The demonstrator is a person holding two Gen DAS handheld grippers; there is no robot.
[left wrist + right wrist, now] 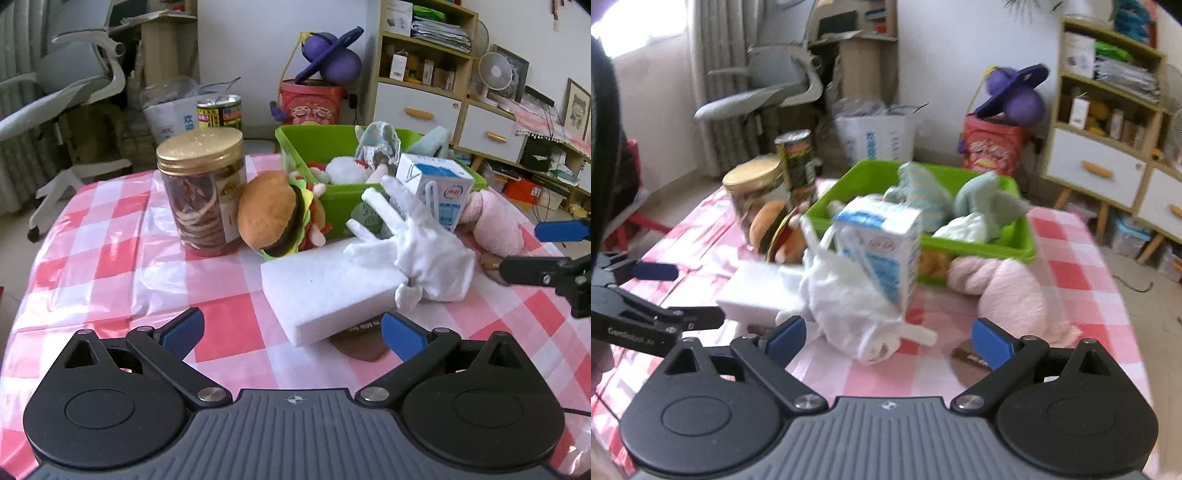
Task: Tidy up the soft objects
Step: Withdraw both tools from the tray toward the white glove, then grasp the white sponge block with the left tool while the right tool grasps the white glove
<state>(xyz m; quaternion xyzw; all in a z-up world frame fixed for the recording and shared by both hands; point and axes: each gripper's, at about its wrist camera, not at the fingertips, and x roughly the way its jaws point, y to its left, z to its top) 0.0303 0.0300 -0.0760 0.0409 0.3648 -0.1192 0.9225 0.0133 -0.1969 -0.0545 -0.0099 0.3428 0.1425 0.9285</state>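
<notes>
Nearest to us in both wrist views are our own two grippers: the left gripper [291, 336] has its jaws spread wide with nothing between the pads, and the right gripper [888, 339] likewise stands spread, its pads clear of the white glove [849, 306] just ahead of them.

Going from largest down, we see the table [110, 229] under its pink-and-white checked cloth, then the green bin [340, 199] at its far side, already holding several soft things: a white plush, a teal cloth and a striped piece. A pink plush [1008, 291] lies on the cloth against the bin's near wall. A white foam block [314, 291] lies flat in front of the left gripper, with the glove draped over its right end, fingers splayed upward. A gold-lidded jar [203, 192] stands upright to the left, and a burger plush [273, 218] leans between the jar and the bin. A milk carton [436, 188] stands in front of the bin, behind the glove, blocking part of the bin.

Our left view shows the jar and burger plainly; our right view, somewhat blurred, shows the pink plush in full and the bin's contents from above. A brown packet [967, 365] lies on the cloth near the right gripper.
</notes>
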